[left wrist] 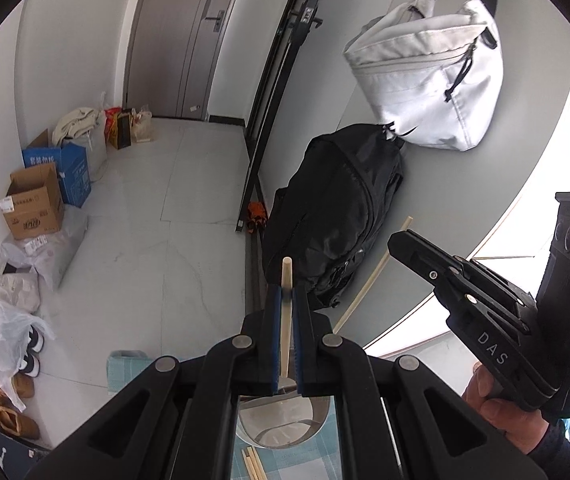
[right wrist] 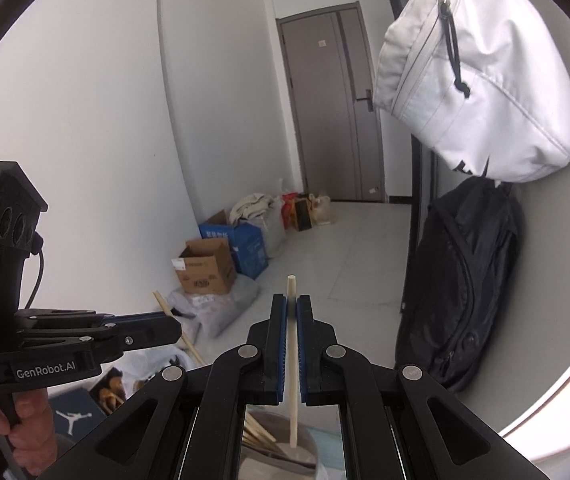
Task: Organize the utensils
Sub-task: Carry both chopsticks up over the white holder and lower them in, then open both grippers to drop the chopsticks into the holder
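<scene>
The left gripper (left wrist: 286,294), a black two-finger claw with blue pads, is clenched on a pale wooden chopstick (left wrist: 285,312) that stands upright between its fingers, the top end poking out above the tips. Below the jaws, near the bottom of the left wrist view, sits a round shiny metal cup (left wrist: 285,420) on a light blue checked cloth (left wrist: 125,364), and a few more pale wooden sticks (left wrist: 254,464) lie on that cloth just below the cup.

The right gripper (right wrist: 293,310), of the same black and blue build, is likewise clenched on a second pale wooden chopstick (right wrist: 292,360), held upright with its lower end reaching down into the metal cup, where other sticks lean on the left side. In the left wrist view the right gripper appears at the right, held in a bare hand (left wrist: 501,412), with its chopstick slanting across the grey wall.

Far behind, a white fabric bag (left wrist: 429,76) hangs on the right wall above a black backpack (left wrist: 333,216). On the far left of the pale tiled floor stand a brown cardboard box (left wrist: 33,204) and a blue box (left wrist: 61,168), near a grey door (left wrist: 189,40).
</scene>
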Tool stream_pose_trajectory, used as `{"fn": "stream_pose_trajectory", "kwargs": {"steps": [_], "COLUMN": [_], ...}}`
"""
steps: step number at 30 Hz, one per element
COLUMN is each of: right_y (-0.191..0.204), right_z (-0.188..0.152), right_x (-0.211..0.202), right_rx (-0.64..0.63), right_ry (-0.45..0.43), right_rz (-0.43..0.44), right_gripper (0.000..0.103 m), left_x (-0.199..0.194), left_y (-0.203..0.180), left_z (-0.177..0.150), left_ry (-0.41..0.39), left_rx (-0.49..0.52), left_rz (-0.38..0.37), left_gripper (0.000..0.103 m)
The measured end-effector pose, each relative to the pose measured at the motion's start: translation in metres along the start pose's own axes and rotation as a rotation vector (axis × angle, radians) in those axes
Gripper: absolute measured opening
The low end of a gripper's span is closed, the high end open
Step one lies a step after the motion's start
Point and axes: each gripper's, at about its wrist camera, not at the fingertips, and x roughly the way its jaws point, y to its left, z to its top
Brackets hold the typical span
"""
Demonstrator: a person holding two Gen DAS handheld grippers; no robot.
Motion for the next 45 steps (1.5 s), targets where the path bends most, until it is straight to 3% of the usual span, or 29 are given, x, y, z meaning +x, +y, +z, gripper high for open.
{"fn": "stream_pose_trajectory", "kwargs": {"steps": [14,22,24,27,30,43,45], "right_y": [0.008,-0.005,-0.011,-0.015,-0.019,-0.011,-0.006], "right_z": [-0.033,-0.042,-0.045,-0.049,-0.056,-0.063,-0.063], "right_x": [0.040,0.046,0.044,0.037,0.023,-0.033,-0.039], "right_rx": [-0.055,0.082,0.130,0.168,0.197,0.229,0.230], "right_ry": [0.108,0.160,0.170,0.159,0.136,0.038,0.028], "right_rz": [0.056,0.191,0.238,0.248,0.225,0.203,0.203], "right_gripper": [0.004,0.007,0.008,0.022,0.030,0.064,0.069], "left_x": [0.022,0.034,0.030,0.022,0.010,-0.032,-0.039], "left_y": [0.015,0.027,0.028,0.027,0.027,0.010,0.007], "left_z": [-0.011,-0.009,-0.008,-0.007,-0.008,-0.025,-0.029], "left_ry": [0.062,0.146,0.133,0.103,0.064,-0.050,-0.065], "left_rx": [-0.037,-0.102,-0.107,-0.106,-0.114,-0.053,-0.050], "left_rz": [-0.012,-0.088,-0.092,-0.070,-0.033,0.119,0.128], "left_gripper": [0.001,0.002,0.011,0.025,0.043,0.058,0.065]}}
